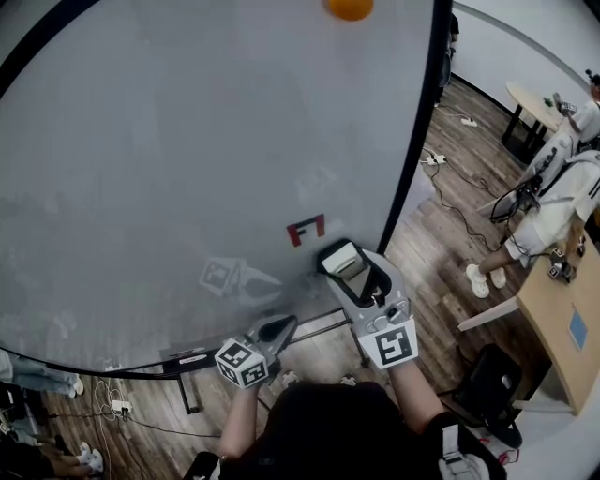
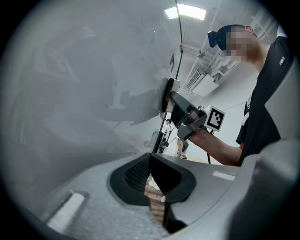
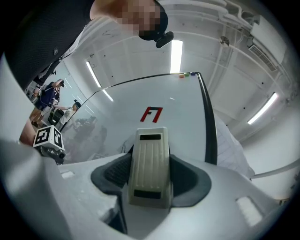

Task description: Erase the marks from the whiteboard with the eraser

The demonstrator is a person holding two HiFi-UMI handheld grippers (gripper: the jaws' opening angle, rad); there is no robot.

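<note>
the whiteboard [image 1: 187, 141] is smooth and glossy, throwing back reflections. the eraser [image 3: 149, 164] looks matt, ribbed cream plastic. the right gripper [image 3: 149, 180] is speckled matt grey plastic, its pads [image 3: 113, 174] dark and textured. the floor [image 1: 427, 272] is wood plank.

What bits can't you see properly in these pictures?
- Head view: the orange thing is cut off by the top edge, so it can't be identified.
- Right gripper view: the eraser, held in the right gripper, hides its wiping face behind its own back.
- Head view: the grey smudges low on the whiteboard are too faint to tell marks from reflections.
- Right gripper view: the coloured dots at the board's top are too small.
</note>
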